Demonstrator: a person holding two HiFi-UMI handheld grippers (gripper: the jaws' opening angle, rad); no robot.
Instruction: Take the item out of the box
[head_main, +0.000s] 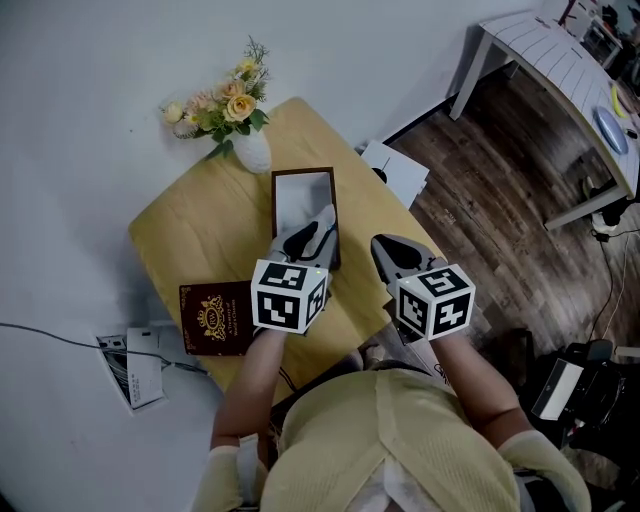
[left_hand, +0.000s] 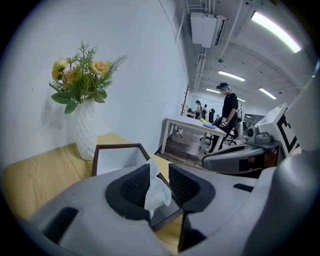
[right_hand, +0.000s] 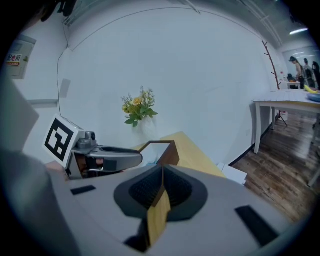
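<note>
Head view, left to right. One dark red booklet with a gold emblem lies flat on the wooden table; its right edge runs under the left gripper's marker cube.

One white vase with one bunch of yellow and pink flowers stands at the table's far edge.

One dark-rimmed box, white inside, lies just beside the vase. Its near end is covered by the left gripper.

Two grippers counted.
- **Left gripper:** the jaws stand wide apart over the box's near end.
- **Tissue:** one white tissue stands between those jaws, seen only in the left gripper view. It leans on the pad at that view's left, with a clear gap to the other pad, so nothing squeezes it. Its lower end drops below the jaws, and I cannot tell whether it reaches into the box.
- **Right gripper:** it is over the table's right edge, jaws together, nothing between them.

One white table sits far right, cut off by the frame. In the left gripper view one person stands at it; the figures behind are too small to count.
</note>
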